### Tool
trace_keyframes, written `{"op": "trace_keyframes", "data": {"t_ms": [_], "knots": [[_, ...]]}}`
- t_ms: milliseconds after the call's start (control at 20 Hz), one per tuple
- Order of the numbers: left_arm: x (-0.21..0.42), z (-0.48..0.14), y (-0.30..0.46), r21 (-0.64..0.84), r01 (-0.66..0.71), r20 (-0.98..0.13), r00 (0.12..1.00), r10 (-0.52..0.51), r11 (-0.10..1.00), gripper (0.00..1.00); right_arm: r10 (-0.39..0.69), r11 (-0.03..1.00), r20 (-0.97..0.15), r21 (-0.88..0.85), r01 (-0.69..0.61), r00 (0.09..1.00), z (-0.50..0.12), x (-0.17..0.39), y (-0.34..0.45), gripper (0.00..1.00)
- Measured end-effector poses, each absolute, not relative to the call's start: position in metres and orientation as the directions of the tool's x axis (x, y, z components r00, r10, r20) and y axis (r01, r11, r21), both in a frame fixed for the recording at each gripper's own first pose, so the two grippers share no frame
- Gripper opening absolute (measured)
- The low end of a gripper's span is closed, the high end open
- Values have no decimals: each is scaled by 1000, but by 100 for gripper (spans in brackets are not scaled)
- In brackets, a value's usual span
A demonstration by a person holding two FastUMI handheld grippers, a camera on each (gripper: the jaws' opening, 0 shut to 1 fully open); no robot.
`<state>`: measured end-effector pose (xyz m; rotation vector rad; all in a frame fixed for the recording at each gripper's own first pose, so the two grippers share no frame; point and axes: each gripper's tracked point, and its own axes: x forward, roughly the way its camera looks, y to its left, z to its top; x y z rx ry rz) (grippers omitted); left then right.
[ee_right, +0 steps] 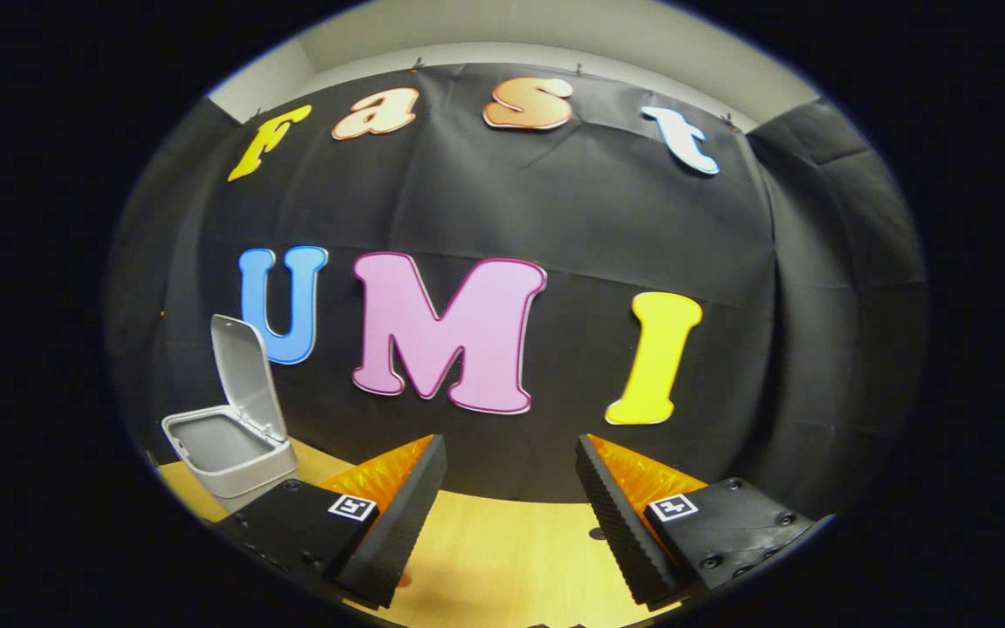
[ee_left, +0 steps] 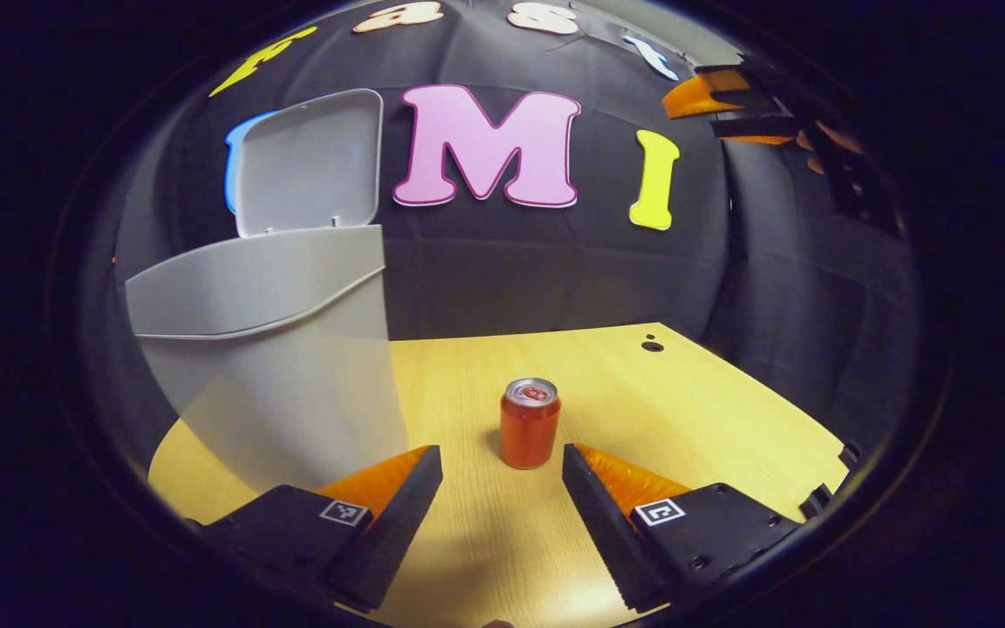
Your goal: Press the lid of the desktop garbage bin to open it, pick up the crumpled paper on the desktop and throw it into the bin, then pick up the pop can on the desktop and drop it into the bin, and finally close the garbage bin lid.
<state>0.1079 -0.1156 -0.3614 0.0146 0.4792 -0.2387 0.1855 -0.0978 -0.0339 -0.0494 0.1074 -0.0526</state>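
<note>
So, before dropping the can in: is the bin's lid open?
Open: the lid stands upright behind the bin, its mouth uncovered.

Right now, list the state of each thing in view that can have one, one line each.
Garbage bin: upright on the desk.
Bin lid: open, swung up.
Pop can: upright on the desk, ungripped, ahead of the left gripper.
Left gripper: open, holding nothing.
Right gripper: open, holding nothing.

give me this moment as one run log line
bin: lid up | pop can: upright on desk, ahead of open left gripper | right gripper: open, empty
</note>
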Motion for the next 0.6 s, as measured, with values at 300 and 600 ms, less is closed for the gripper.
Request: {"op": "trace_keyframes", "data": {"t_ms": [300,600], "knots": [[160,-413,-140,-27,233,-483,848,-216,972,95,-132,989,-90,-83,124,987,-74,170,-150,97],[197,-441,-155,-16,236,-474,854,-216,971,95,-180,981,-158,-100,165,971,-115,169,-185,97]]}}
